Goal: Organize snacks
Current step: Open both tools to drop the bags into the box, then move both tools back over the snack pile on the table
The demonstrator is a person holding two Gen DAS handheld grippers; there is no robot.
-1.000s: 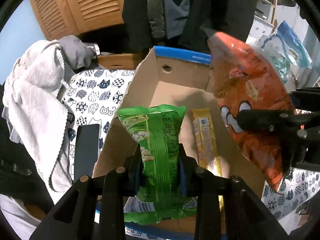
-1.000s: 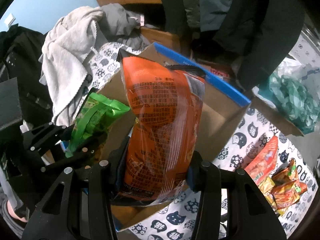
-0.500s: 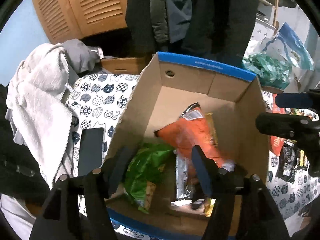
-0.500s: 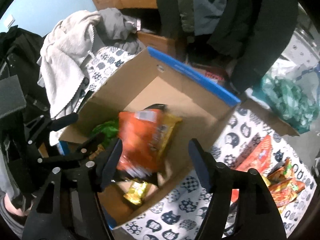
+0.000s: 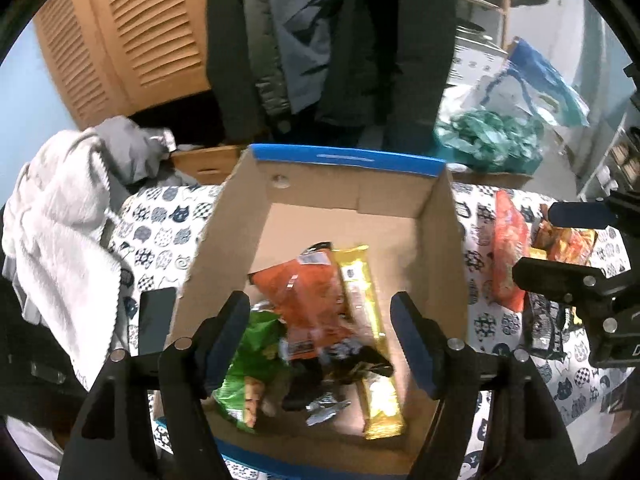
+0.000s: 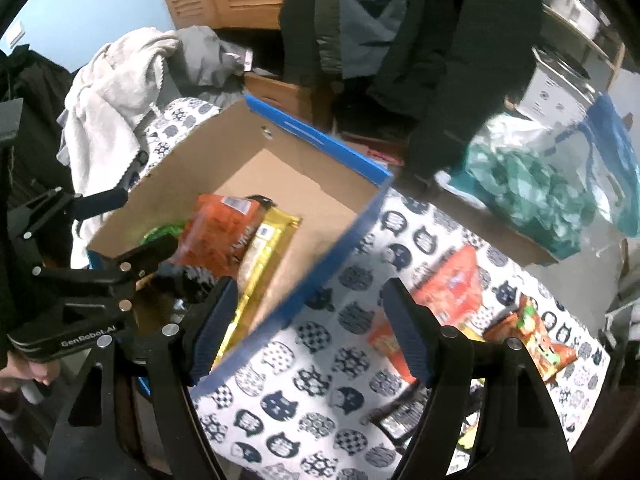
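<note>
A cardboard box (image 5: 440,240) with a blue rim stands on a cat-print cloth. Inside lie an orange snack bag (image 5: 308,300), a green snack bag (image 5: 252,356), a long yellow packet (image 5: 360,304) and a dark foil packet (image 5: 344,364). My left gripper (image 5: 320,340) is open and empty above the box's near end. My right gripper (image 6: 308,332) is open and empty over the box's (image 6: 348,232) right wall and the cloth. The orange bag (image 6: 216,236) and yellow packet (image 6: 264,256) show in the right wrist view too. Loose snack packets (image 6: 448,288) lie on the cloth to the right.
A white towel and grey clothes (image 5: 60,216) are heaped left of the box. A dark phone (image 5: 154,320) lies on the cloth by the box's left wall. A plastic bag with teal contents (image 6: 532,188) sits behind right. Coats hang behind.
Both grippers opened and dropped their bags: the green and orange bags now lie in the box. Both grippers have drawn back, the right one shifting right over the cloth.
</note>
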